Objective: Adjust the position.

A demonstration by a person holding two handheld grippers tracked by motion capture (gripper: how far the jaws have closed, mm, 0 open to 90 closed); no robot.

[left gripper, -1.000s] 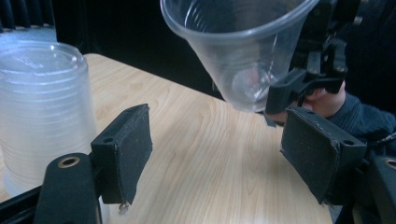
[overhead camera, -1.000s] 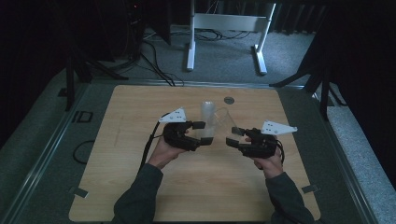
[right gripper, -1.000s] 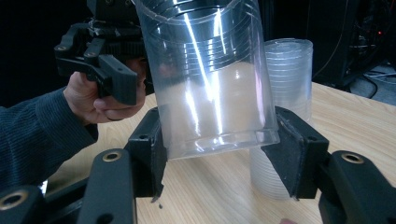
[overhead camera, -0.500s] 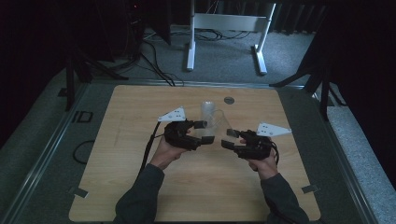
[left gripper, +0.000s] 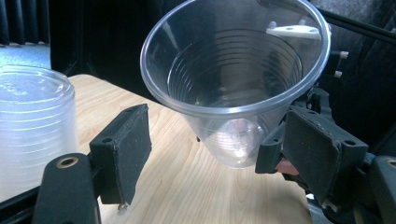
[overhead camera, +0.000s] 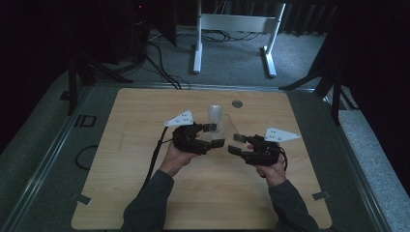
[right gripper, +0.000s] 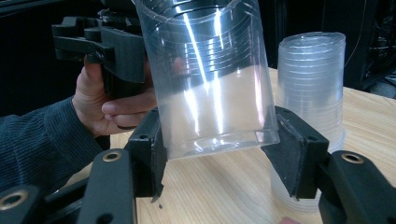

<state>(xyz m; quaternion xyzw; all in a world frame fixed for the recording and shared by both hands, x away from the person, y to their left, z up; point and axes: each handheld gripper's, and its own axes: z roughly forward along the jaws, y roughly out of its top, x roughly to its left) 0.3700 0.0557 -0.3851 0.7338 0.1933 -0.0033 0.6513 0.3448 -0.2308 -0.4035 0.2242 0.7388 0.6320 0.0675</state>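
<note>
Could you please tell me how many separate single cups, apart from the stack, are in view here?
1: a clear cup held off the table between both grippers' jaws, beside the cup stack; the stack's own count is unreadable.

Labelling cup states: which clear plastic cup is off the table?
The single clear plastic cup, held tilted between the right gripper jaws above the wooden table. The other cups sit nested in an upside-down stack on the table.

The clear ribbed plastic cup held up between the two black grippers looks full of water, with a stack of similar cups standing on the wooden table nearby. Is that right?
Not quite: the clear ribbed plastic cup is empty. The left gripper view looks straight into its open mouth and shows only the bare bottom. The rest holds: it is up between the two grippers, and the stack of similar cups stands on the wooden table.
</note>
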